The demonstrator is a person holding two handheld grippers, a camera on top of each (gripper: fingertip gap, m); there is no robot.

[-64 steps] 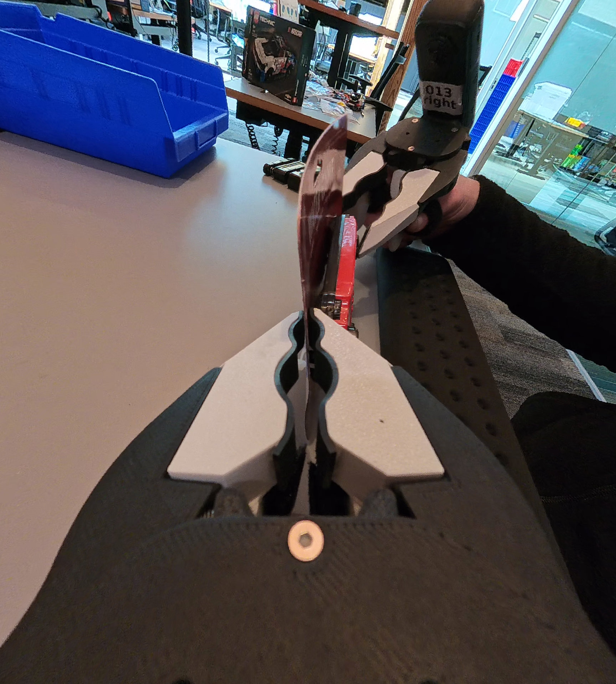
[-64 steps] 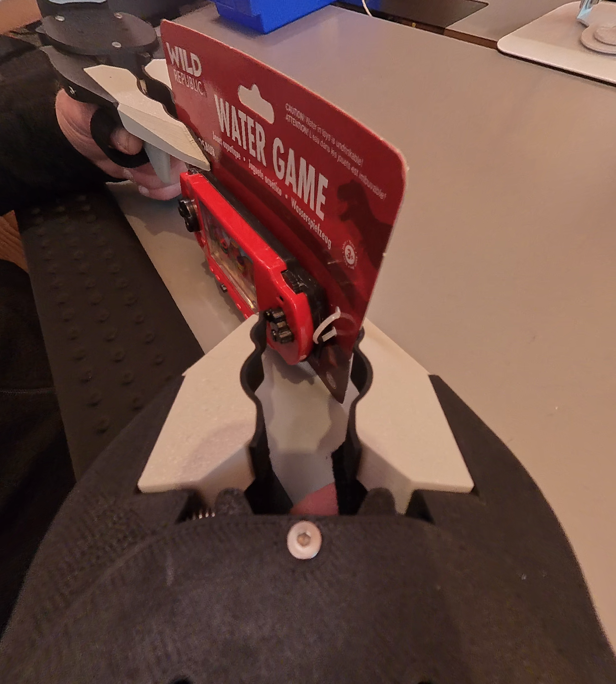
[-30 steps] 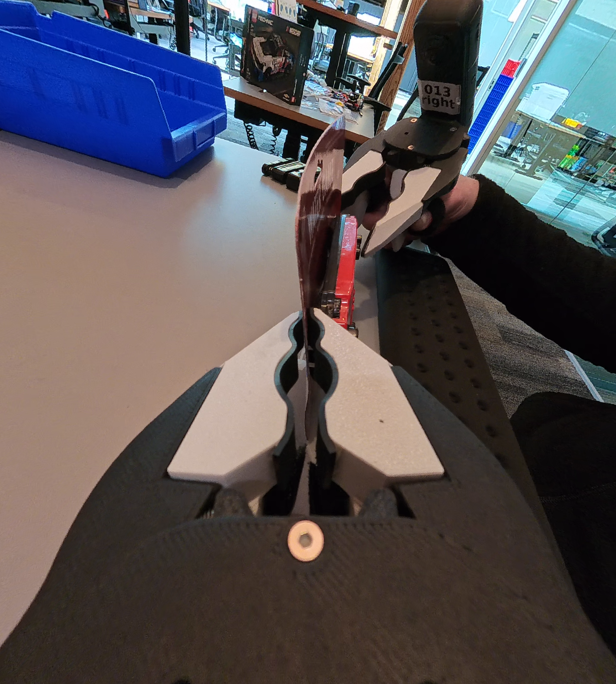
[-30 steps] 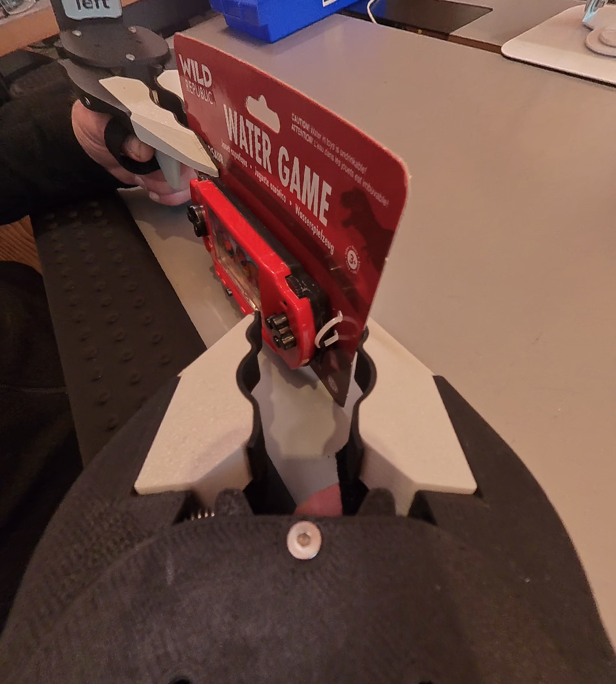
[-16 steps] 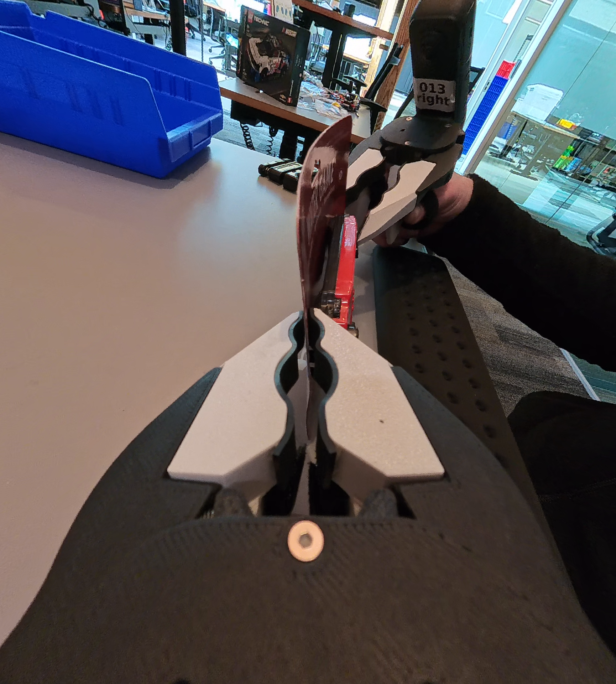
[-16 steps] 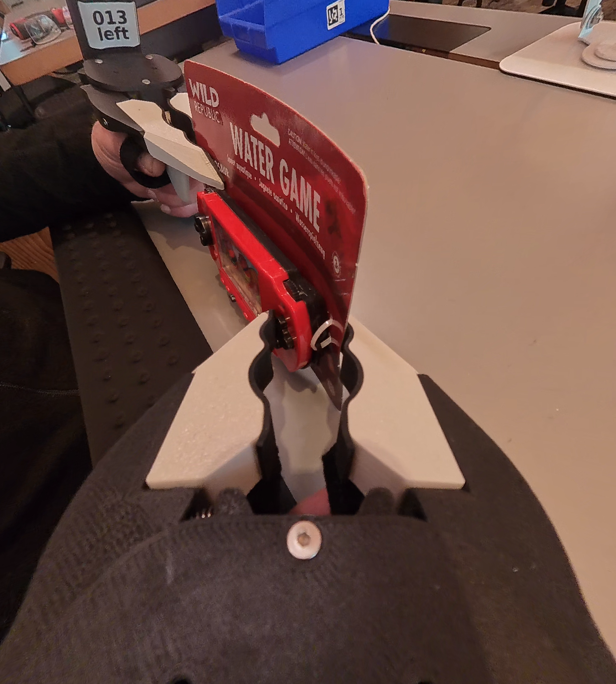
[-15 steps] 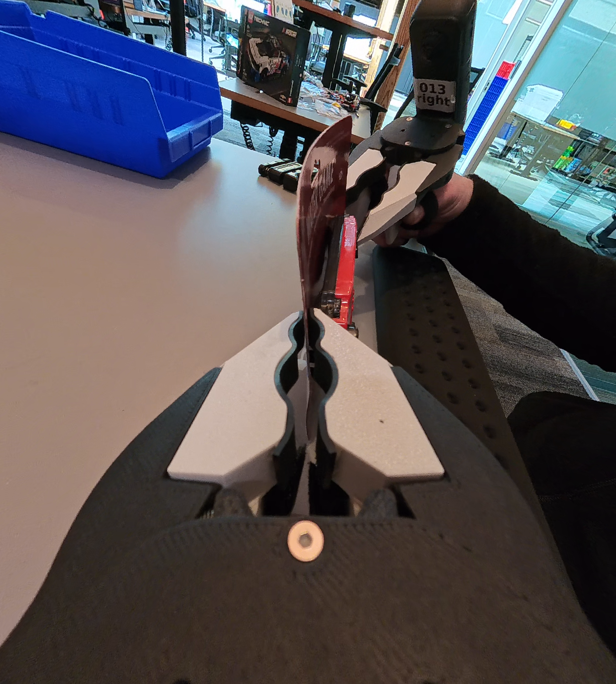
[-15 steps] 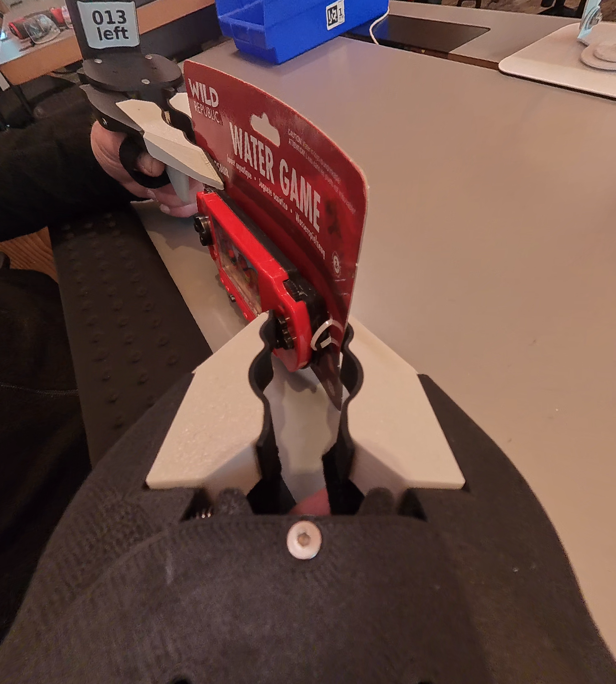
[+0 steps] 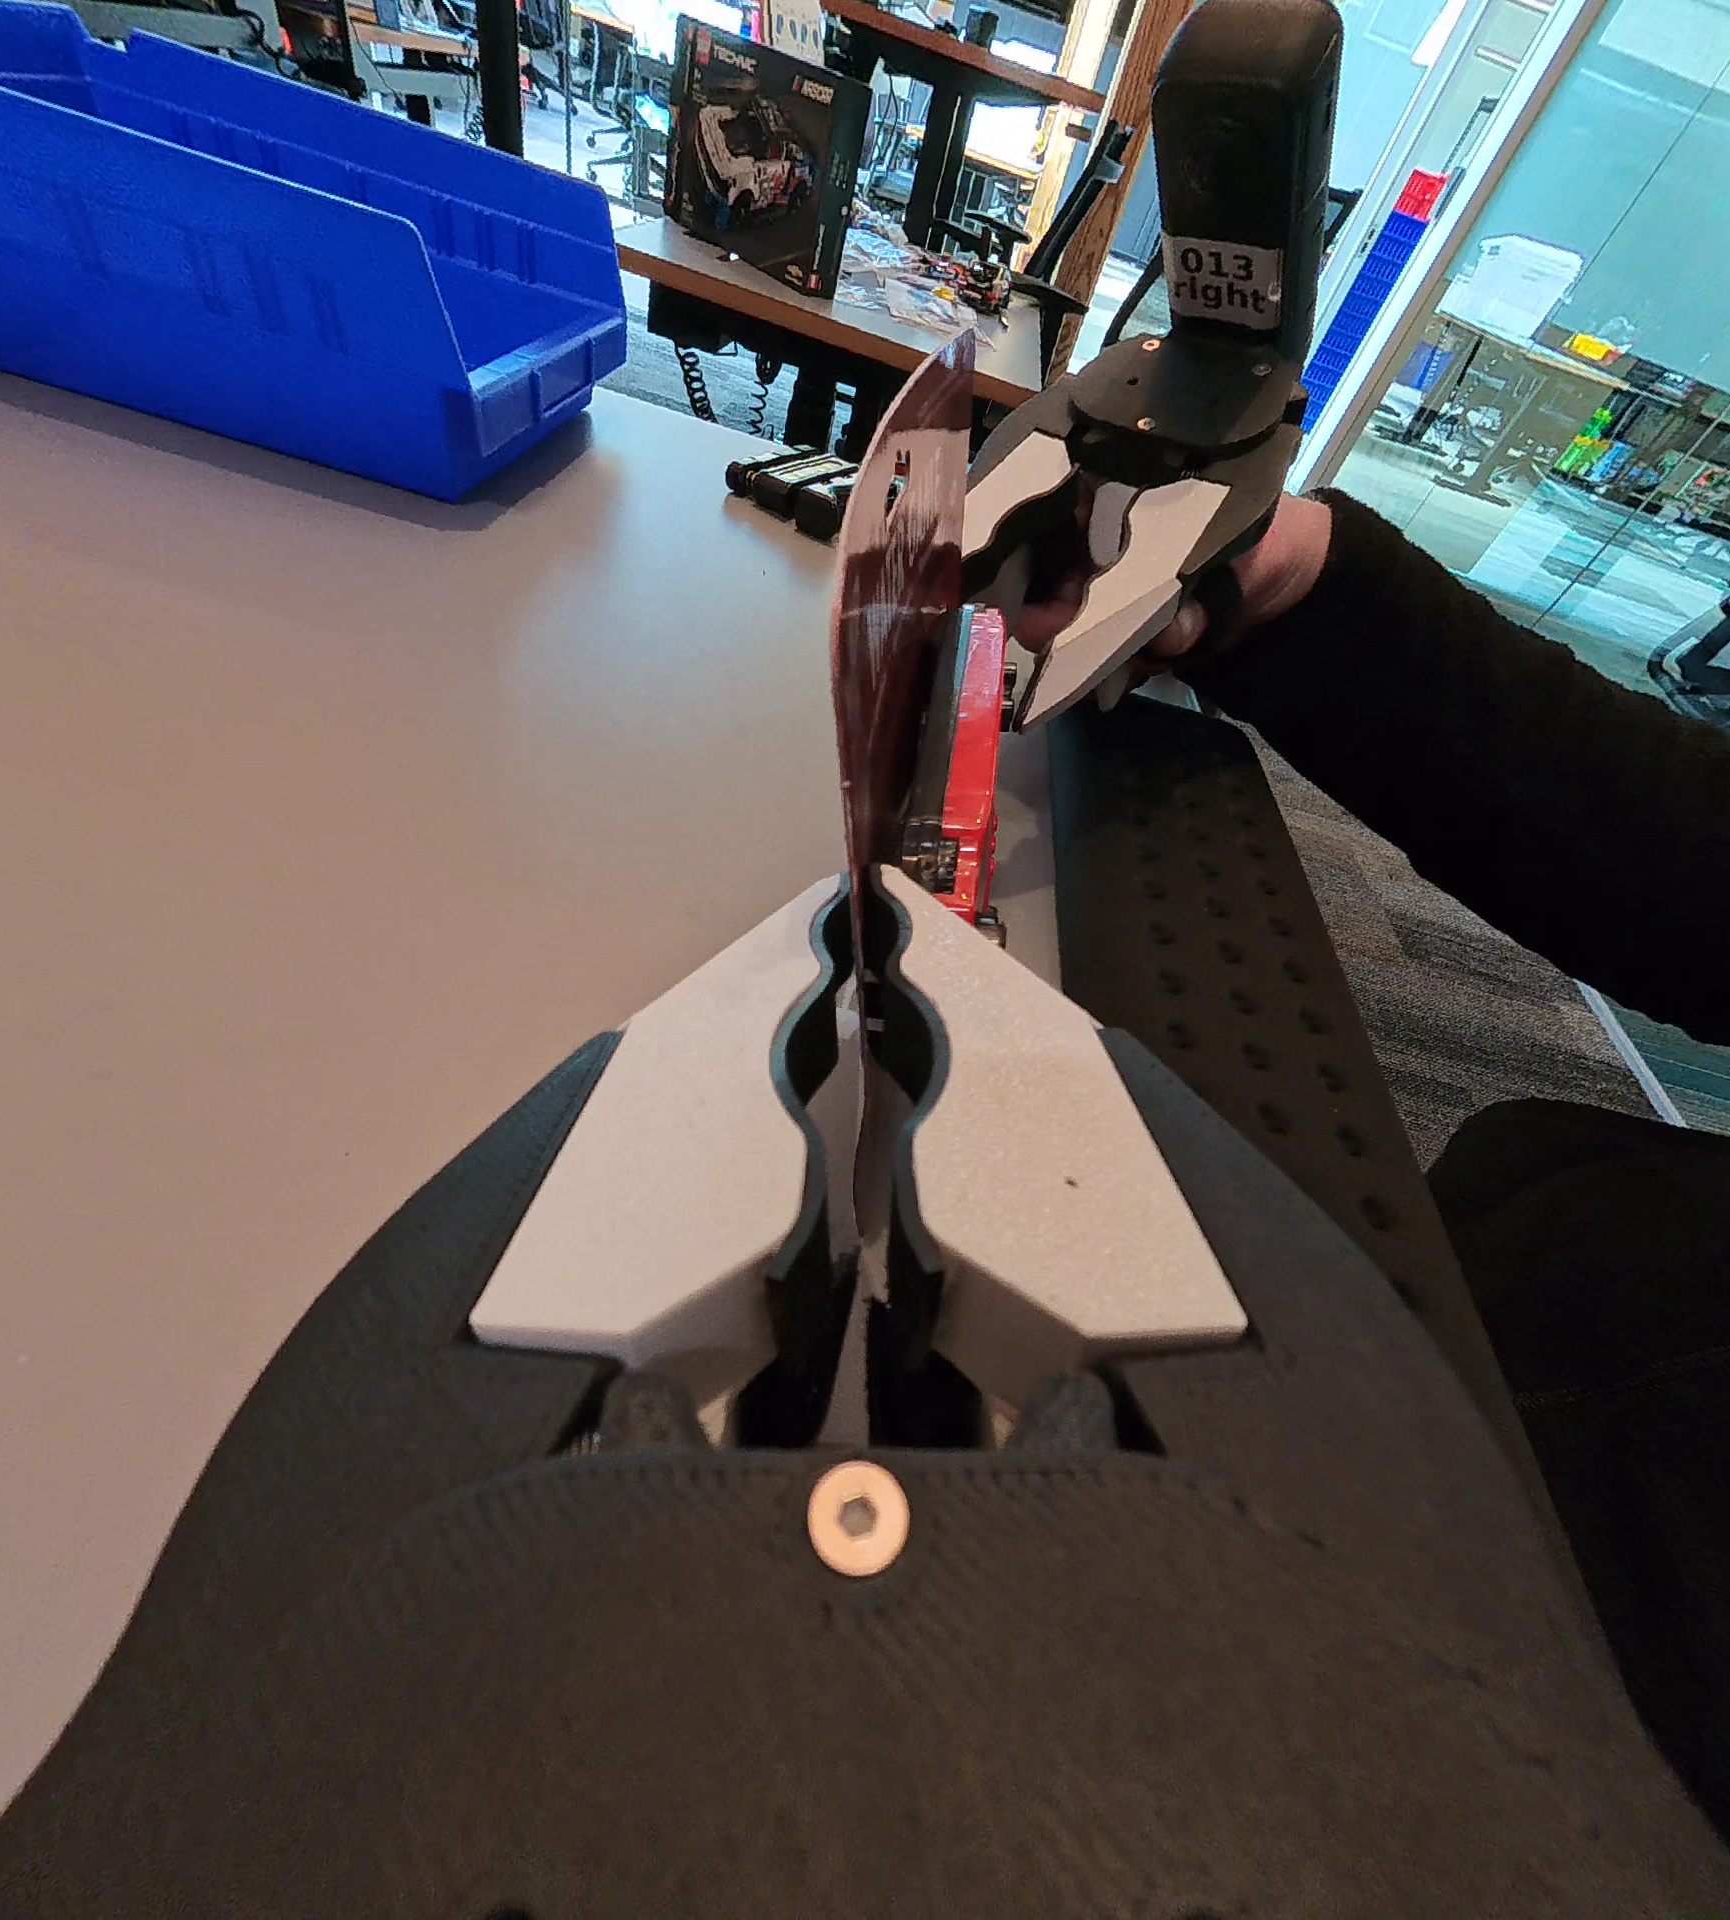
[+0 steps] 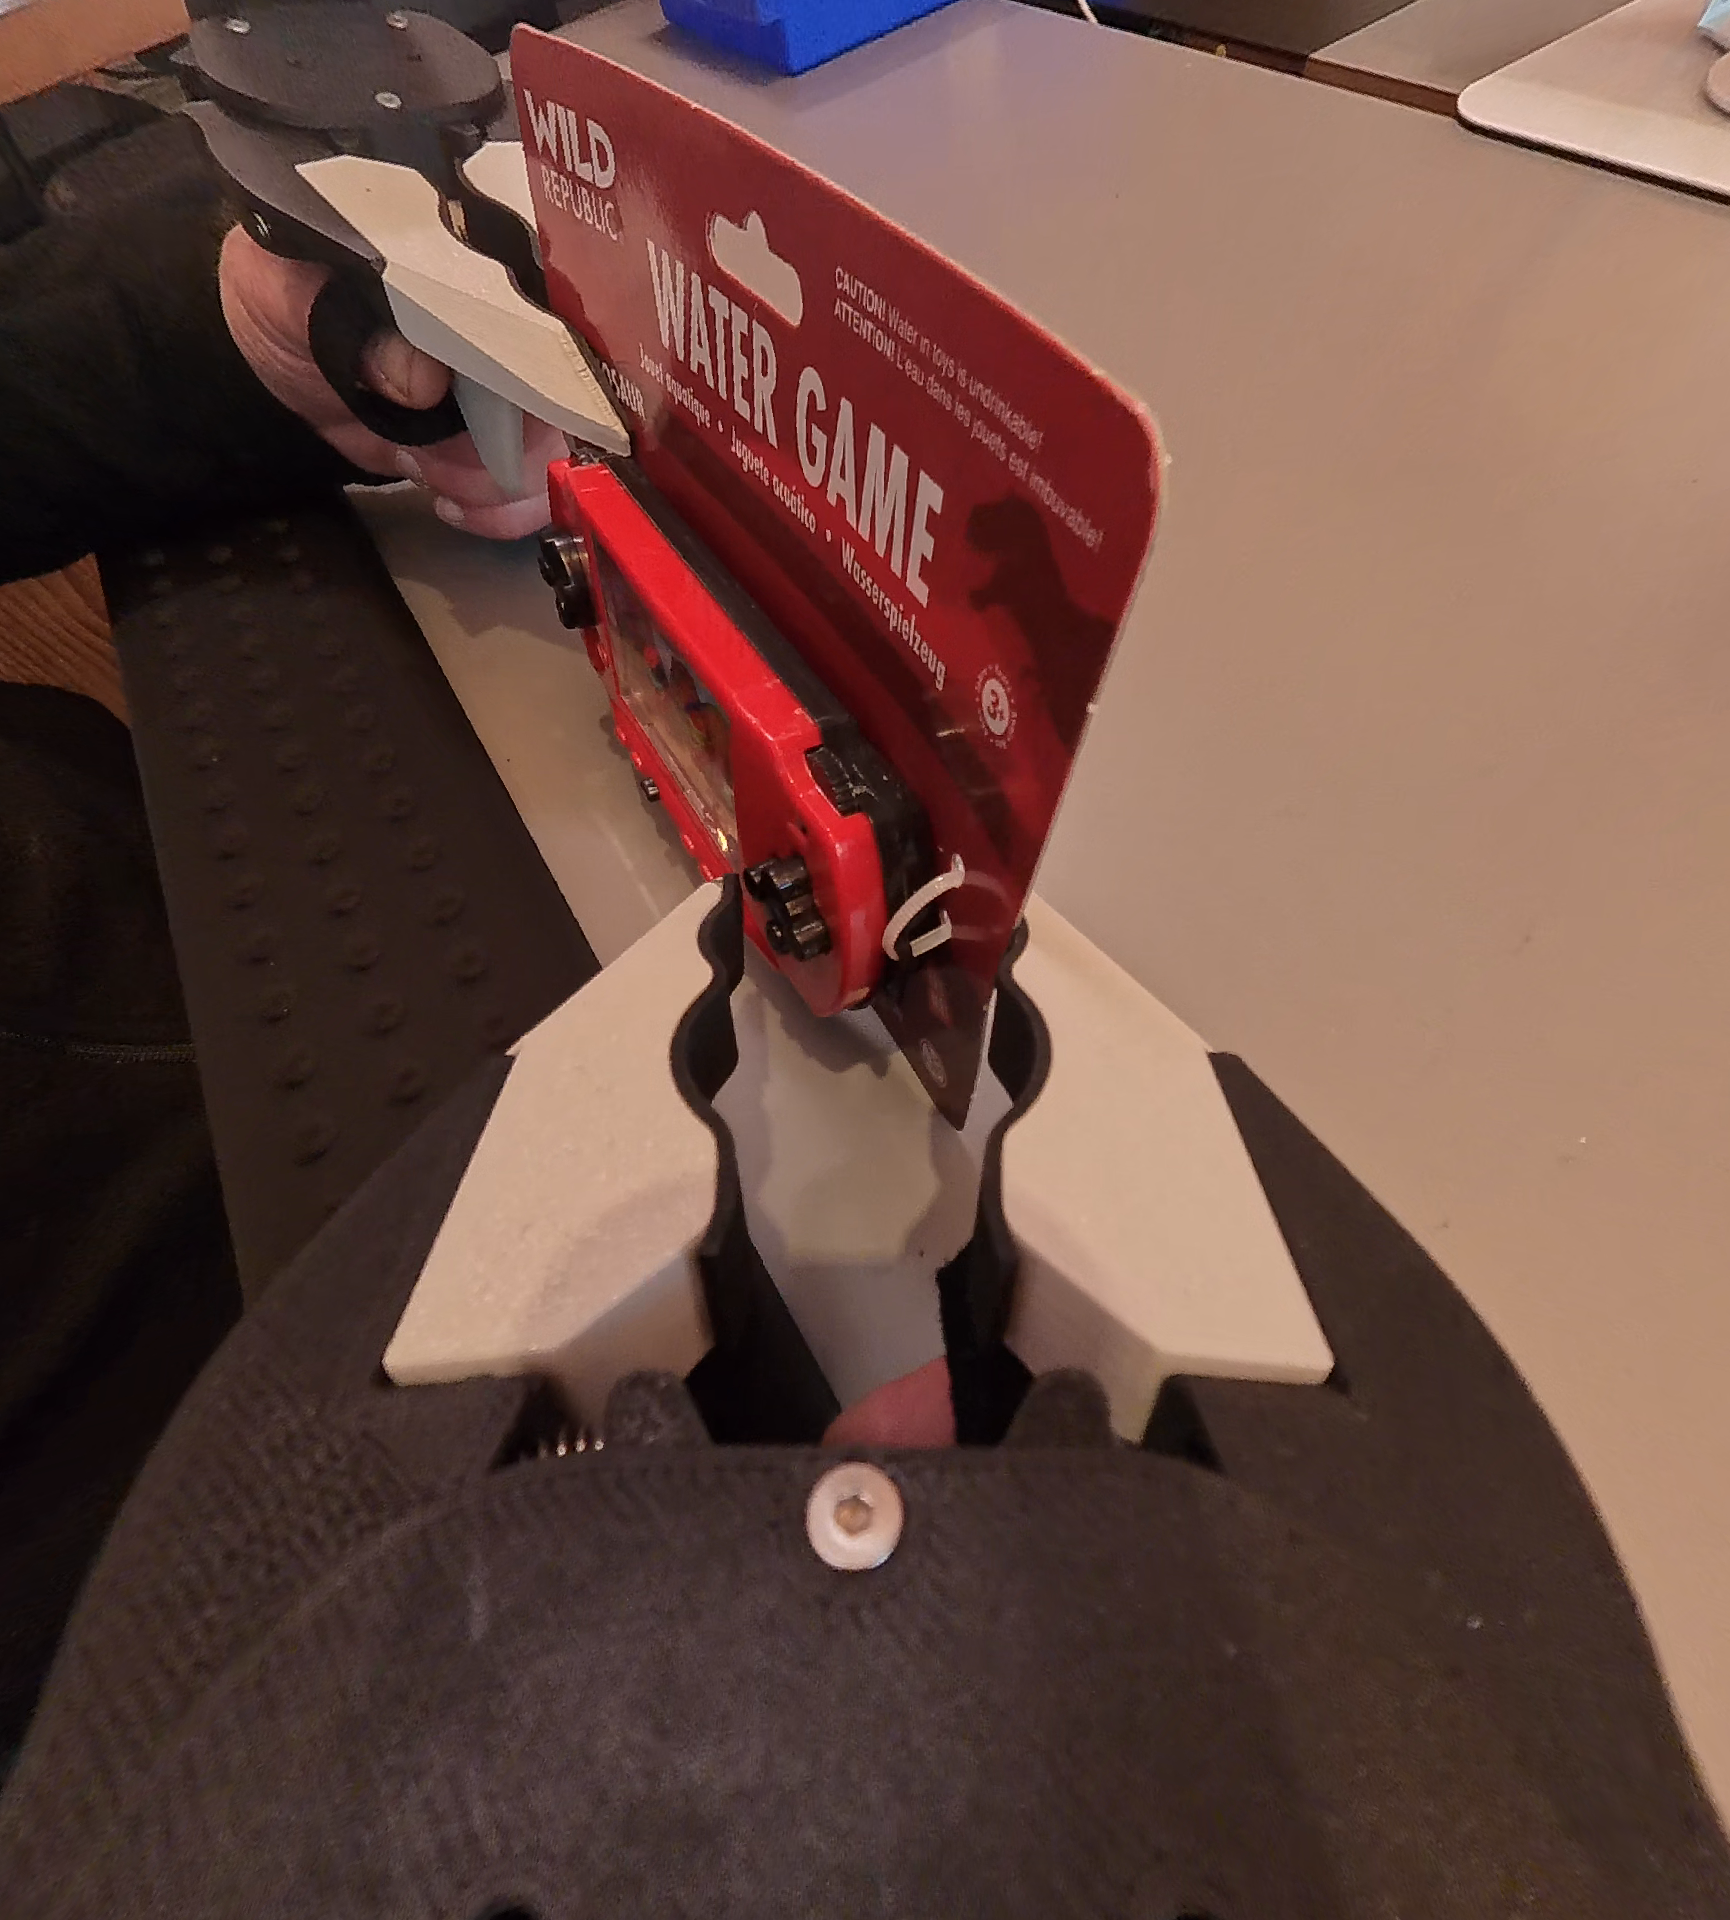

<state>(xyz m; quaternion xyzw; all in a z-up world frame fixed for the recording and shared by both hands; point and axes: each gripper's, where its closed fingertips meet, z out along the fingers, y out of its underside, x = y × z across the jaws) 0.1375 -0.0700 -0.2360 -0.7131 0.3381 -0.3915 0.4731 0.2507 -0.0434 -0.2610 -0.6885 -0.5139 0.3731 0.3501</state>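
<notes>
Card (image 9: 900, 623) clamped in left hand-held gripper (image 9: 866, 883).

A big grey table (image 9: 269, 779) fills the room's front. Behind it stand desks (image 9: 799, 301), a wooden post (image 9: 1110, 156) and glass walls (image 9: 1619, 260). The floor has grey carpet (image 9: 1463, 935).
</notes>
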